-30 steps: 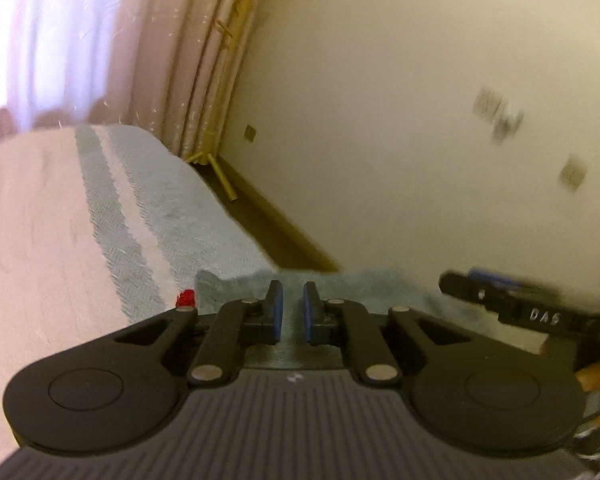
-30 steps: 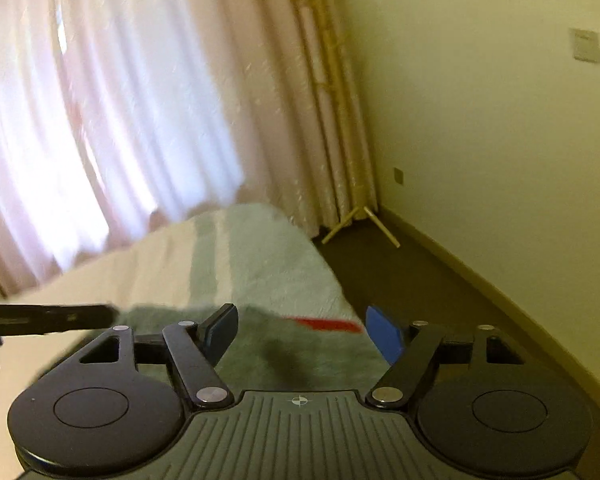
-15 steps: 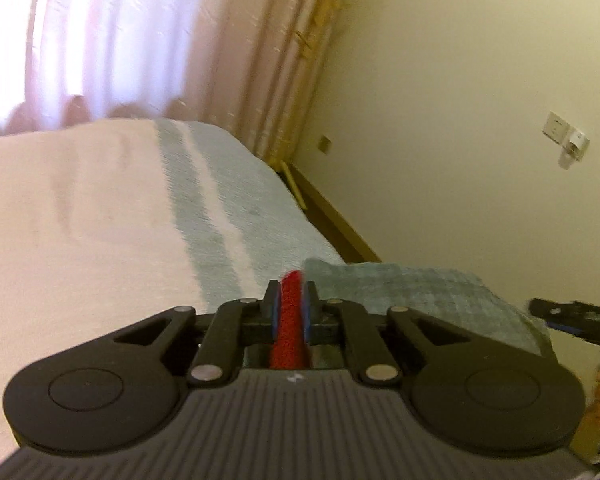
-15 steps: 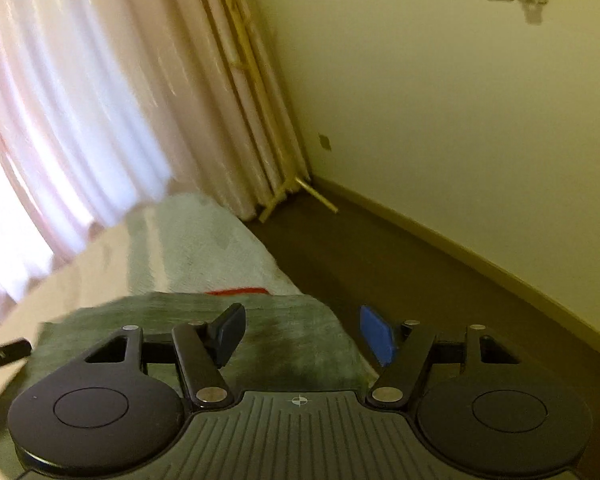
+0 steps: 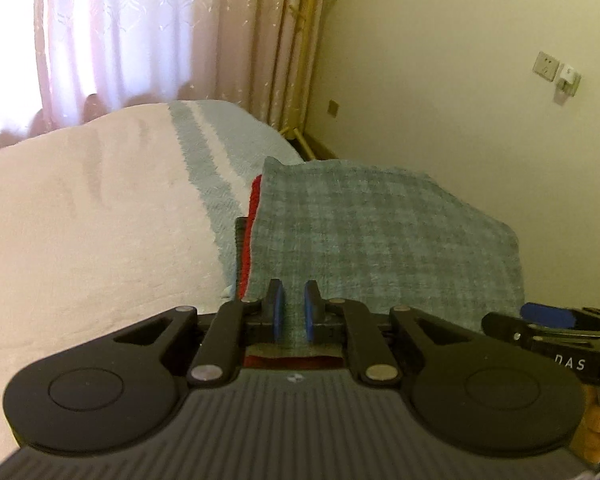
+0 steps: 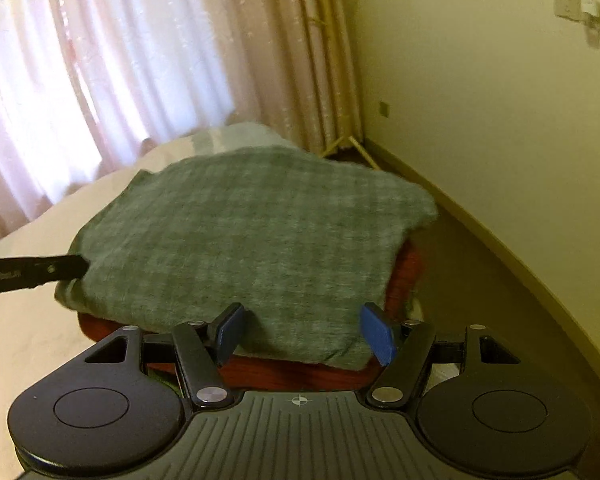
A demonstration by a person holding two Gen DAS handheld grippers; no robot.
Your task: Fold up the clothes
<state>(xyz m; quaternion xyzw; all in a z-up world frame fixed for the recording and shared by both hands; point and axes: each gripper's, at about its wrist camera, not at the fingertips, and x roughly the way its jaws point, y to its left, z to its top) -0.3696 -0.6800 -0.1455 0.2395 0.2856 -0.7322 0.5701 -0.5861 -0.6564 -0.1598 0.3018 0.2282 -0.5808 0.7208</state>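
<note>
Left gripper, lower centre of the left wrist view, jaws clenched on the near edge of the grey-green checked woven garment, which fills the centre and right of that frame; right gripper, lower centre of the right wrist view, jaws released and spread wide, its blue pads straddling the near hem without pinching it; the same garment lies folded flat on a red knitted garment, whose edge shows below and to the right of it; both rest on the pale pink bedspread with a grey-blue striped end, left half of the left view. One second earlier only a low strip of grey cloth showed beyond each gripper; it now spreads across both frames, and the left jaws, half a second ago around red fabric, now hold grey; this suggests a fold just laid over, with smoothing or release likely next. Legible writing: white letters "DAS" on the right gripper's body, lower right of the left view; the print on the left gripper's finger, at left of the right view, is too blurred to read.
</note>
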